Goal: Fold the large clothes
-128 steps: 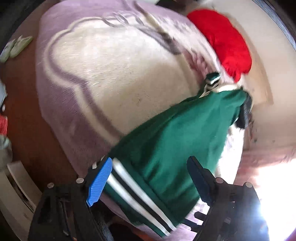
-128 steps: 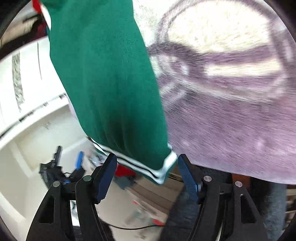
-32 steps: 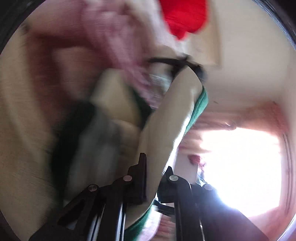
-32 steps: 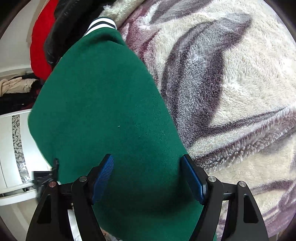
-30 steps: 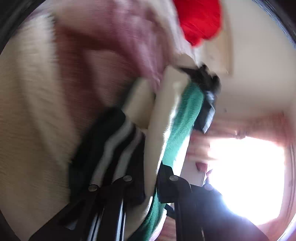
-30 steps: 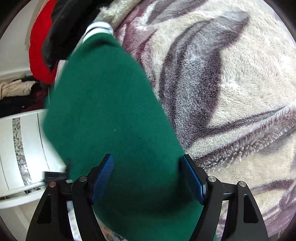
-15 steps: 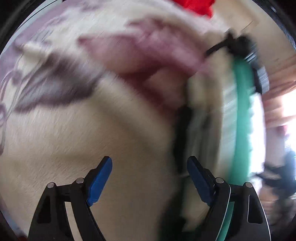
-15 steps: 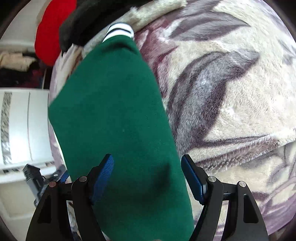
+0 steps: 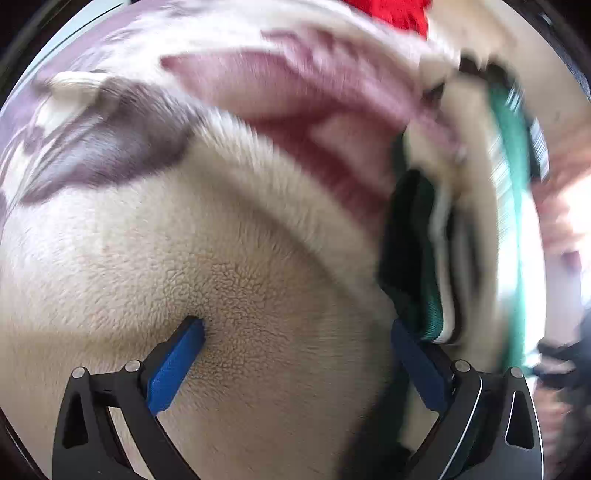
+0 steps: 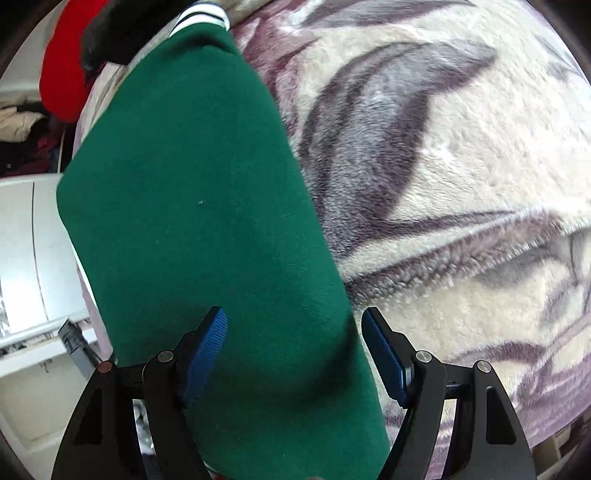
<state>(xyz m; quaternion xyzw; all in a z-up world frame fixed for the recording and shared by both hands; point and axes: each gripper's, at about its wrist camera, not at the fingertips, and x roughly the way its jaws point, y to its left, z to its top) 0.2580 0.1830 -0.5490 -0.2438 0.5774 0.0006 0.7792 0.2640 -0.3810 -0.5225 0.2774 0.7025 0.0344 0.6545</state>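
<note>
Green fleece garment with striped cuffs (image 10: 207, 206) lies along the edge of a cream-and-purple plush blanket (image 10: 461, 184), beside a red cloth (image 10: 61, 70). Right gripper (image 10: 293, 332) spreads wide over it; left gripper (image 9: 295, 343) gapes wide over the blanket, the garment's blurred edge just beside one finger.

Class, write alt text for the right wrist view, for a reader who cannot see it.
A folded green garment lies on a cream and purple fleece blanket, running between the open blue-padded fingers of the right gripper. Its striped cuff points away, towards a red cloth at the top left.
</note>
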